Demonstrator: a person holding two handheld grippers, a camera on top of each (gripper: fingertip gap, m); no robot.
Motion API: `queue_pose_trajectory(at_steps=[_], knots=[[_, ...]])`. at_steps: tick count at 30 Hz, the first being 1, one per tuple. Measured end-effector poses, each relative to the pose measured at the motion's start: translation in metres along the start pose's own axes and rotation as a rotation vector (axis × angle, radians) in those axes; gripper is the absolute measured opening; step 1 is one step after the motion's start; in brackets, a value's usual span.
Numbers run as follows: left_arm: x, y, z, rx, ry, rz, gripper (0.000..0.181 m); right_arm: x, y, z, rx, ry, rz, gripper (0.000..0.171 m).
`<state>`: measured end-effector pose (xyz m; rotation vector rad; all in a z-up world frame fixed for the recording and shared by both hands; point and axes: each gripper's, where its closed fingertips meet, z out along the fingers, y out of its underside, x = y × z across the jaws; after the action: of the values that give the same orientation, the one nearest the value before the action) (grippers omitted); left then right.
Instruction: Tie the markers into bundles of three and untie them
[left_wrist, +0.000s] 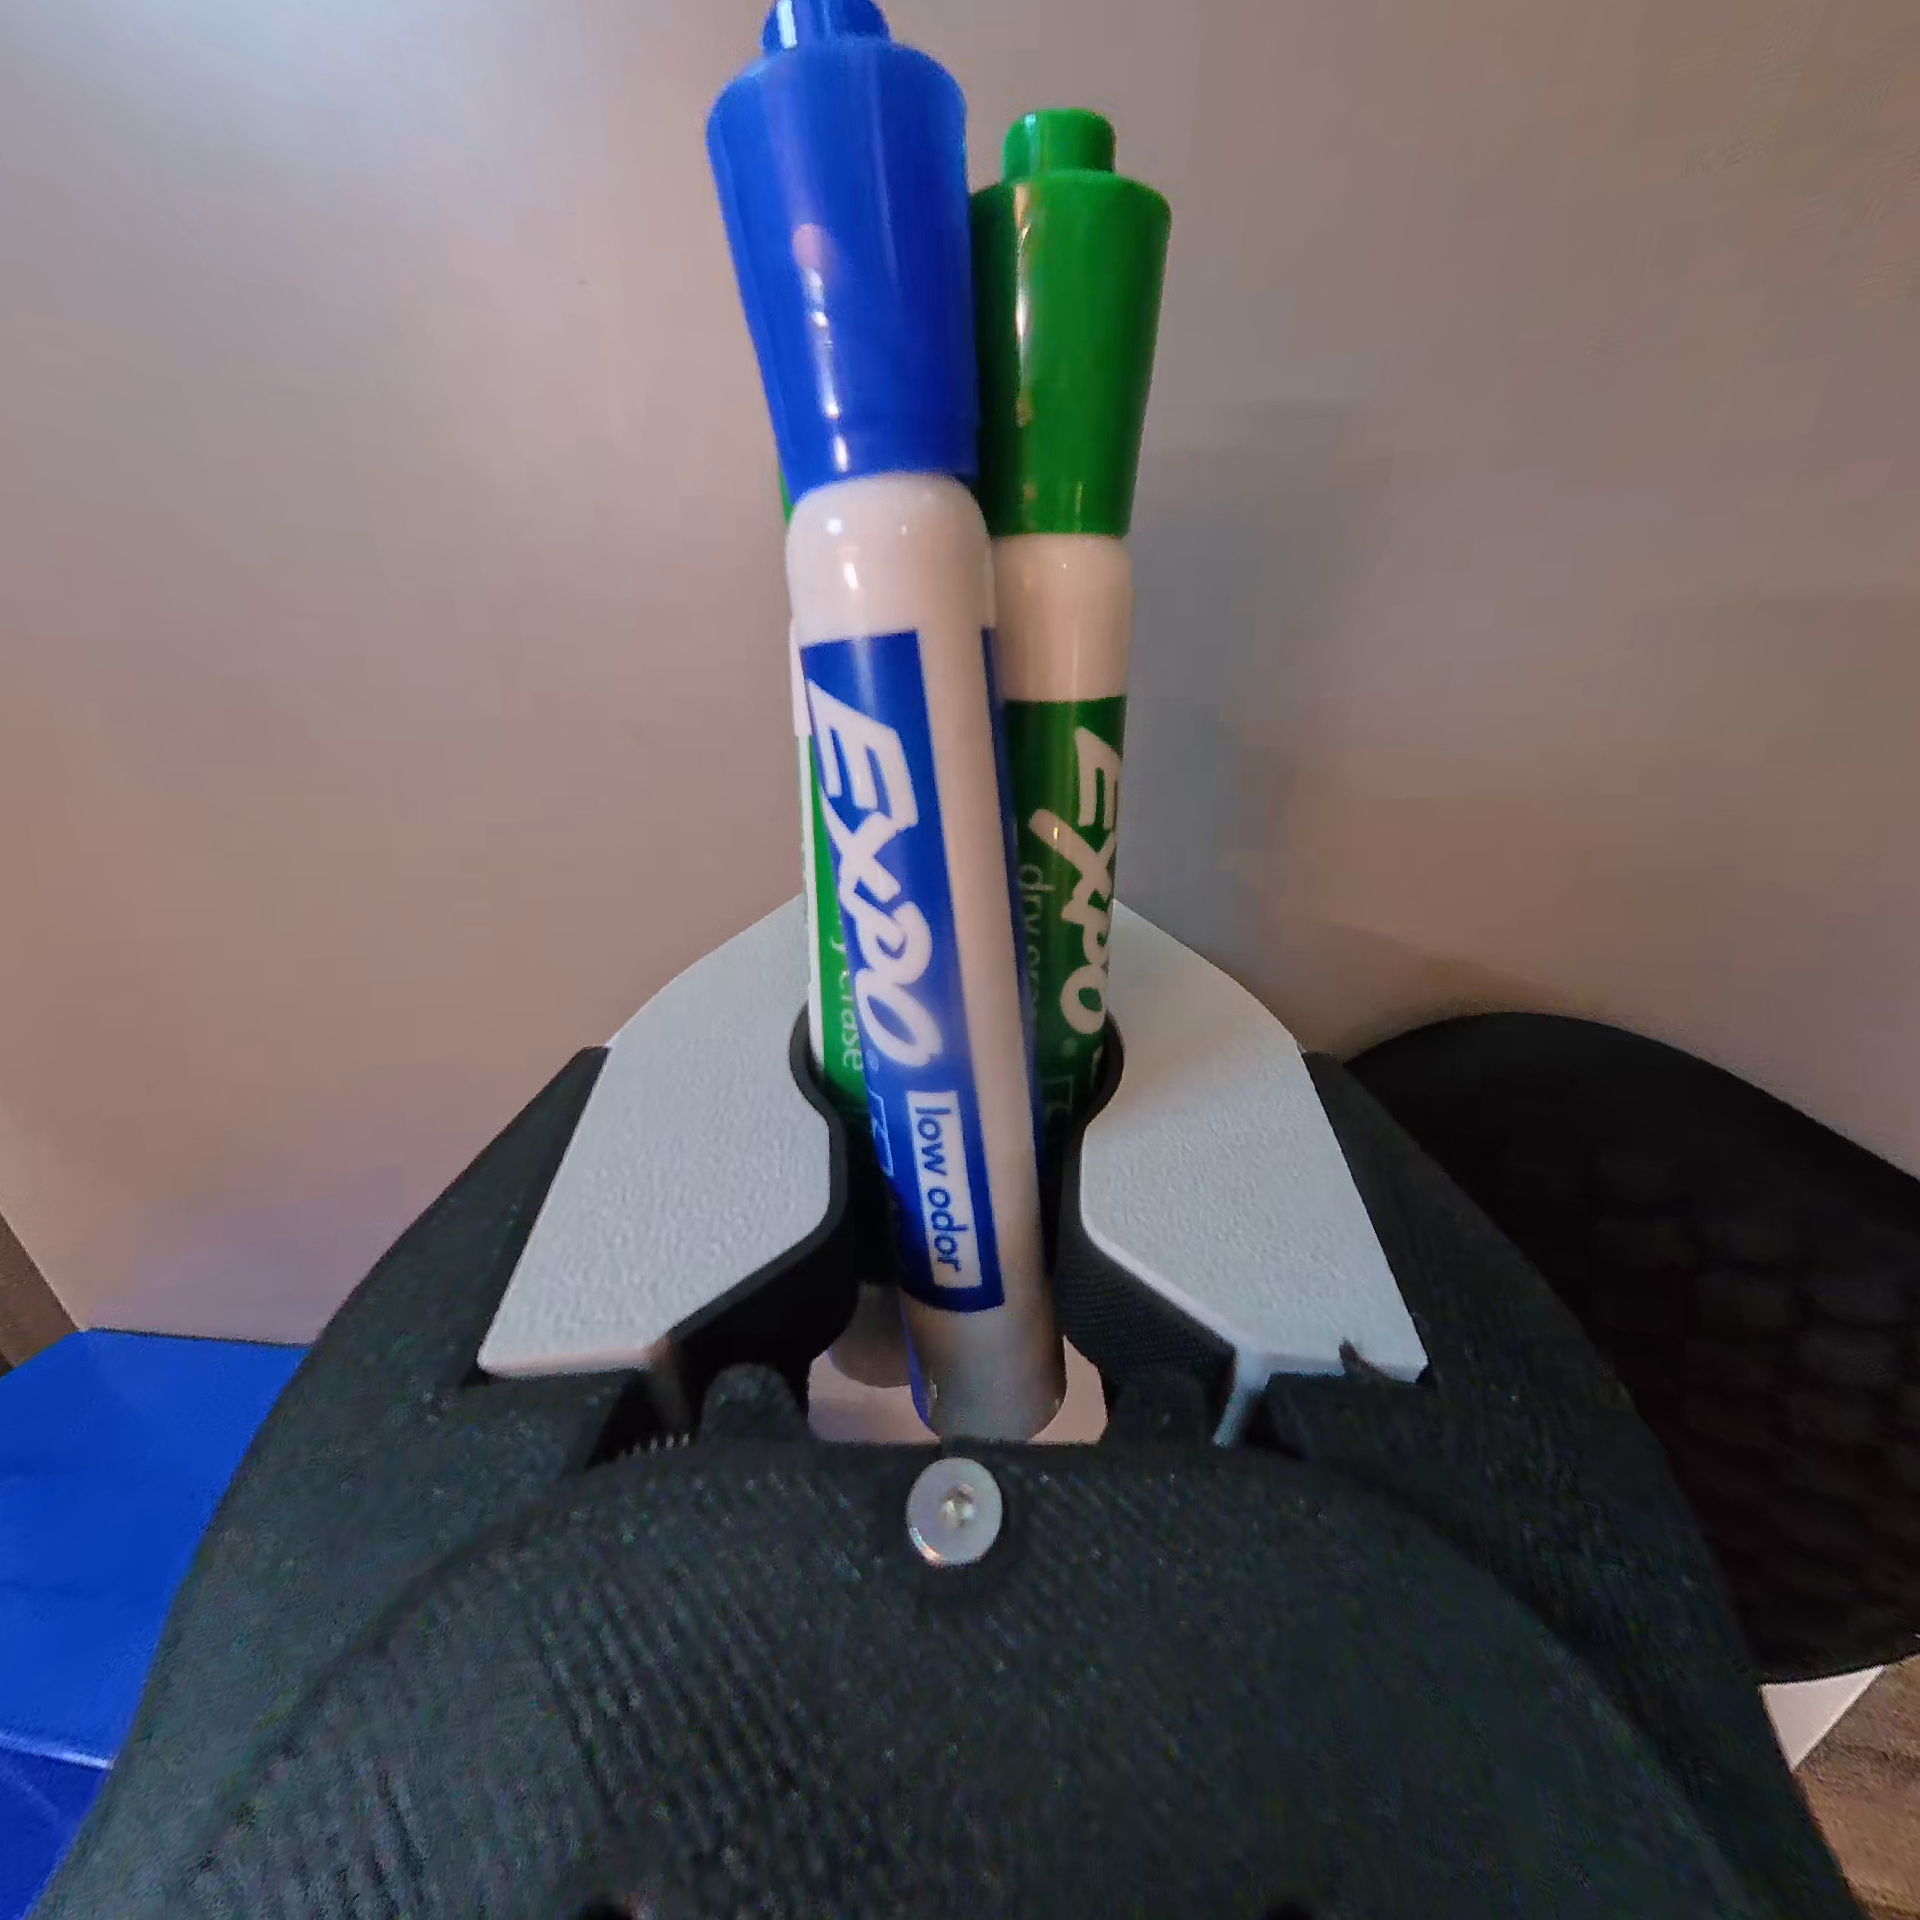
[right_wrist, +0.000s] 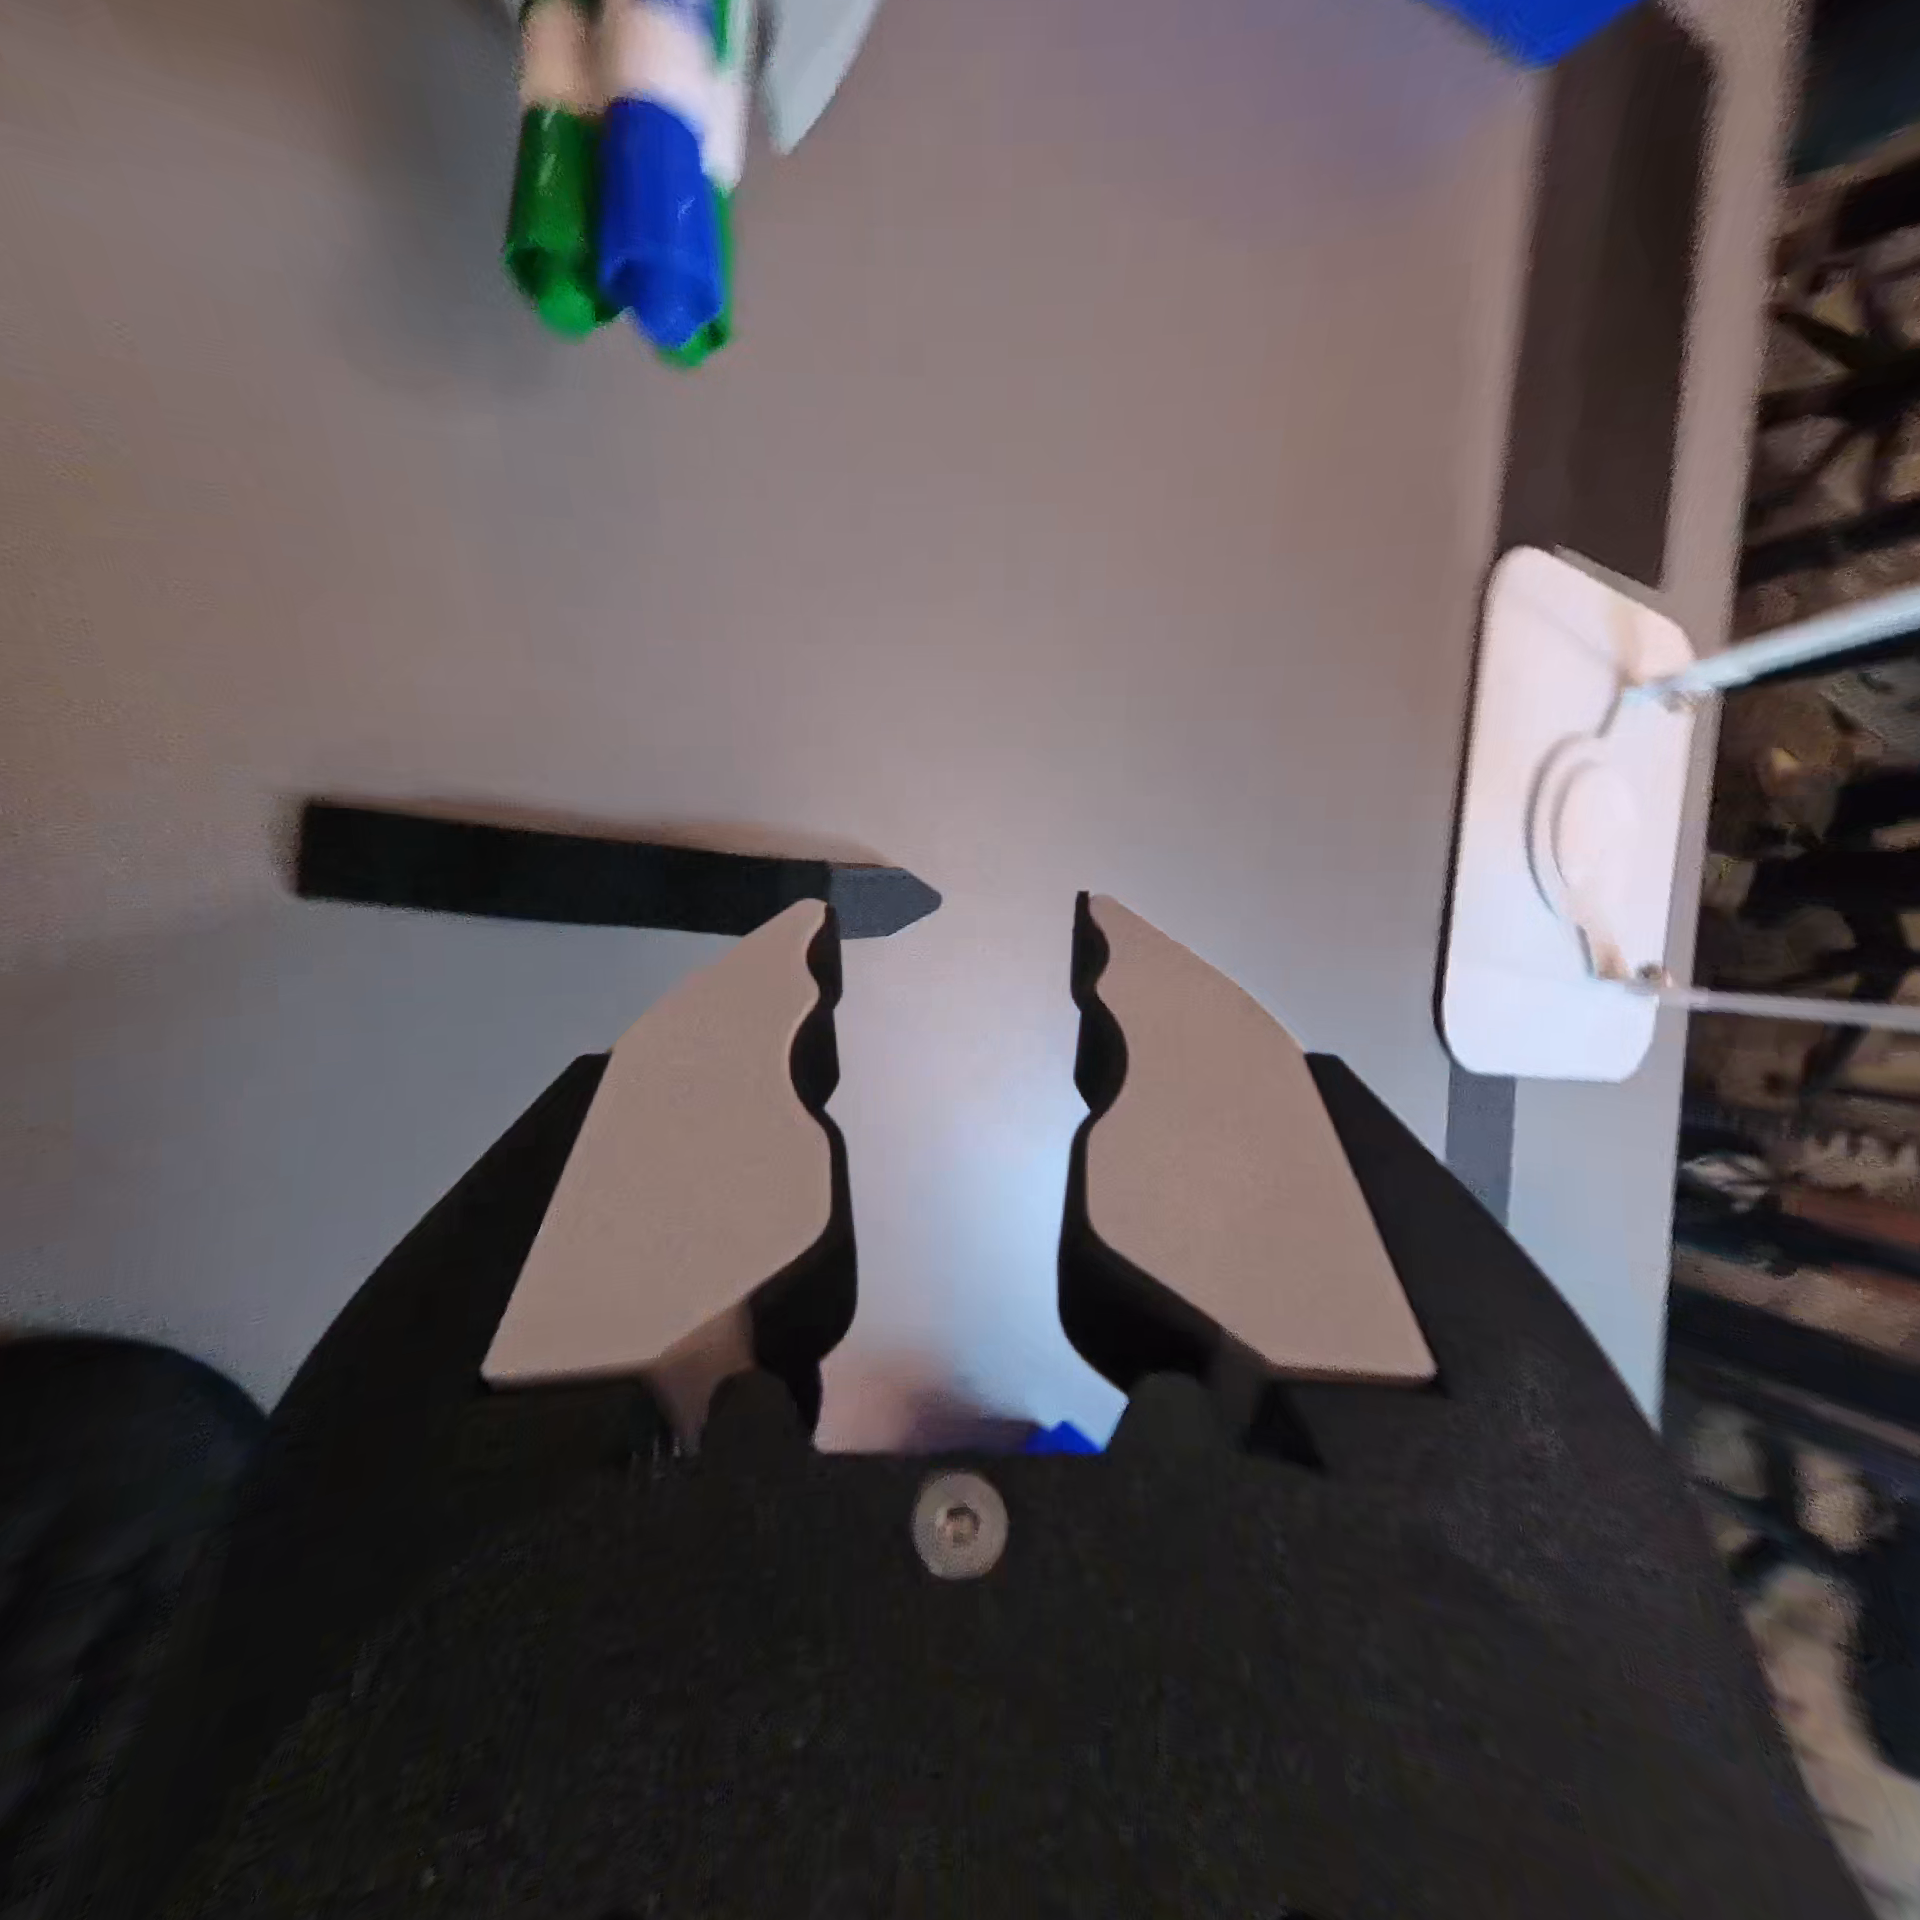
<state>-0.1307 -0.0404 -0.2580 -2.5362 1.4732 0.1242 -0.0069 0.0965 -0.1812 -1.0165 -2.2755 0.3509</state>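
three markers are being held as a cluster by the left gripper (left_wrist: 956, 1049), its jaws closed around the barrels: a blue marker (left_wrist: 883, 727) in front, a green marker (left_wrist: 1070, 582) beside it, and a second green one largely hidden behind the blue. caps are pointing away from the gripper. no band or tie is being seen around them, so the gathering step is judged to be in hand, with the binding not yet done.

the right gripper (right_wrist: 956, 914) is being held over the pale table (right_wrist: 1039, 416), jaws parted and empty. a black strap (right_wrist: 561, 868), flat with a tapered grey tip, is lying just beside its left fingertip. the marker cluster (right_wrist: 623, 197) is being seen farther off in the right wrist view.

next, the strap's tip is probably to be pinched, which is calling for a low, level approach, as it is lying flat.
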Motion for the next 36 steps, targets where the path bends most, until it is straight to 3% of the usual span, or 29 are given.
queue_pose_trajectory(at_steps=[5, 12, 16, 20, 31, 36], knots=[[0.004, -0.005, -0.001, -0.005, 0.001, 0.015, 0.043, -0.023, 0.023, -0.025, 0.169, 0.033, 0.243, 0.045], [0.004, -0.01, 0.004, -0.026, 0.017, 0.029, 0.043, -0.075, 0.025, 0.001, 0.264, -0.034, 0.373, 0.036], [0.005, -0.023, 0.004, -0.023, 0.019, 0.048, 0.043, -0.073, 0.024, 0.026, 0.218, -0.091, 0.36, 0.047], [0.007, -0.029, 0.004, -0.026, 0.023, 0.057, 0.043, -0.077, 0.023, 0.044, 0.14, -0.25, 0.366, 0.07], [0.007, -0.021, 0.012, -0.021, 0.051, 0.026, 0.043, -0.074, 0.019, 0.043, 0.094, -0.259, 0.279, 0.068], [0.005, -0.022, 0.013, -0.02, 0.054, 0.031, 0.043, -0.066, 0.012, 0.039, 0.121, -0.267, 0.245, 0.079]])
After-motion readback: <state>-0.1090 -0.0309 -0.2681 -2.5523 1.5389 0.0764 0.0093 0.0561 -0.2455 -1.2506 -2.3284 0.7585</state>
